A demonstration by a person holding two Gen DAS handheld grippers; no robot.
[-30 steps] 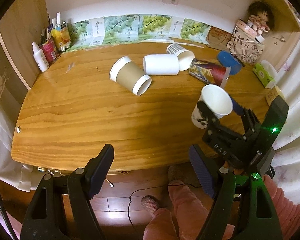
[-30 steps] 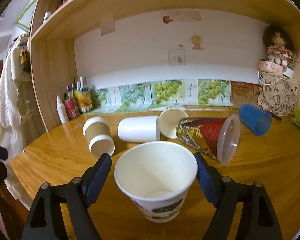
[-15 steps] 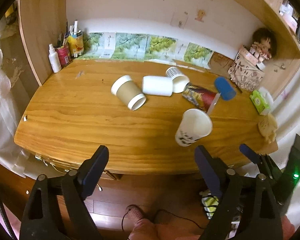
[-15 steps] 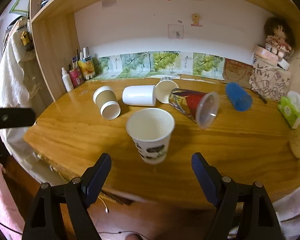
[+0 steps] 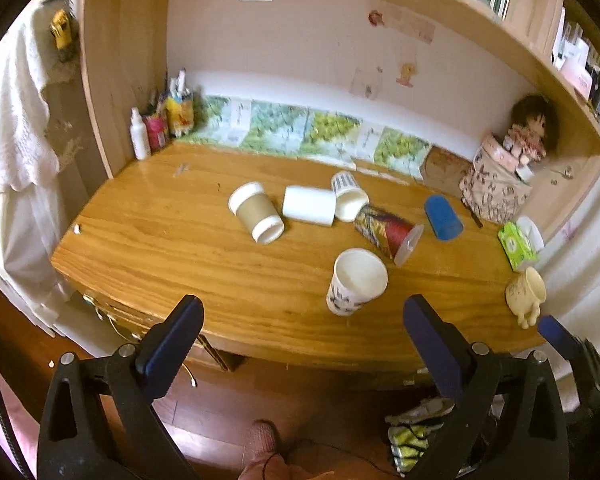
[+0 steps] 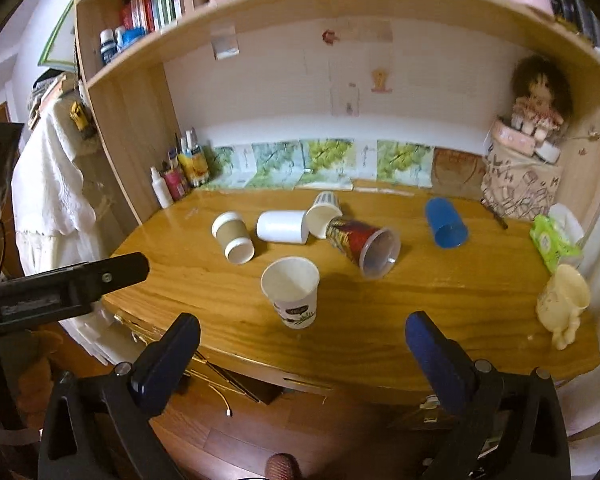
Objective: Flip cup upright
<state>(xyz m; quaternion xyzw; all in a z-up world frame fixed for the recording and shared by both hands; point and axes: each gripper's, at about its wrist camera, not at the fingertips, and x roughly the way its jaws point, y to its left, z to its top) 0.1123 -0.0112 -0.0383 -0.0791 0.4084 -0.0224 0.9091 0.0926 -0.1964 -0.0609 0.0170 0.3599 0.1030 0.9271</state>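
Note:
A white printed paper cup (image 5: 354, 282) (image 6: 292, 290) stands upright near the front edge of the wooden desk (image 5: 180, 248) (image 6: 440, 304). Behind it several cups lie on their sides: a brown sleeved cup (image 5: 256, 218) (image 6: 233, 237), a white cup (image 5: 309, 205) (image 6: 282, 227), a striped cup (image 5: 347, 196) (image 6: 323, 214), a red patterned cup with clear lid (image 5: 386, 232) (image 6: 362, 246) and a blue cup (image 5: 442, 217) (image 6: 446, 223). My left gripper (image 5: 302, 338) and right gripper (image 6: 302, 346) are both open and empty, held back off the desk's front edge.
Bottles (image 5: 156, 128) stand at the back left. A doll on a patterned box (image 5: 504, 176) sits at the back right, with a green tissue pack (image 5: 516, 244) and a cream figurine mug (image 5: 526, 294) along the right edge. A shelf runs overhead.
My right gripper let go of the printed cup, which now stands upright on the desk. Both grippers have pulled back and up, away from the desk.

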